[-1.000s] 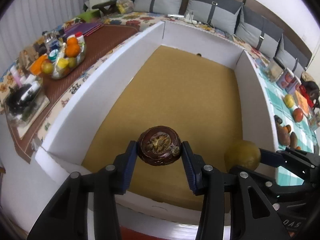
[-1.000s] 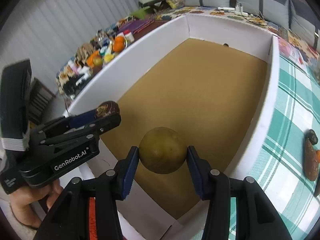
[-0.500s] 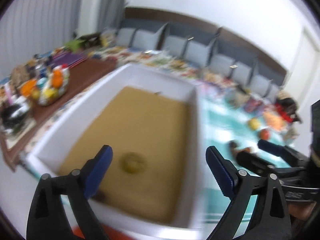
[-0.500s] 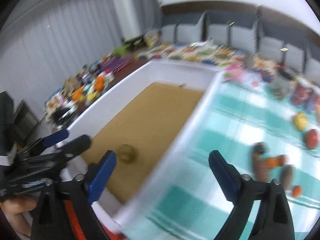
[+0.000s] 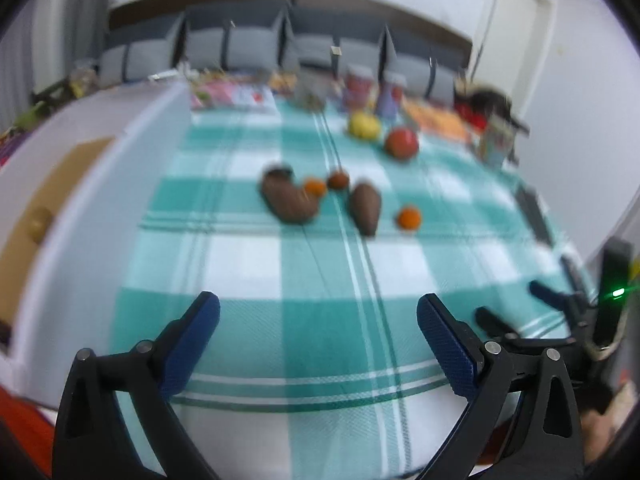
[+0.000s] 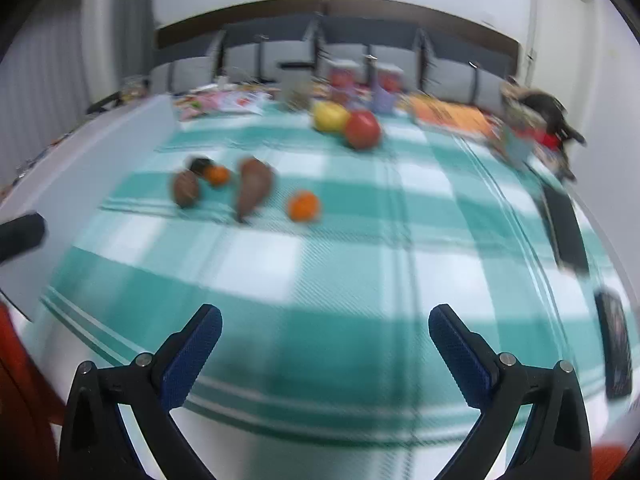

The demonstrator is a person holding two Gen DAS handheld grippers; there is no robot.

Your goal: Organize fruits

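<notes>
My left gripper (image 5: 318, 320) and right gripper (image 6: 325, 330) gape empty; the orange (image 6: 304, 206) lies ahead, nearer the right.

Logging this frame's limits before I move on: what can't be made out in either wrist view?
- Brown fruits on the checked cloth: motion blur hides their kind in both views.
- White box: left wrist view cuts off most of it; only a yellowish fruit shows inside.
- Jars at the table's far end: blurred, labels unreadable.
- Left gripper and right gripper: open, empty.
</notes>
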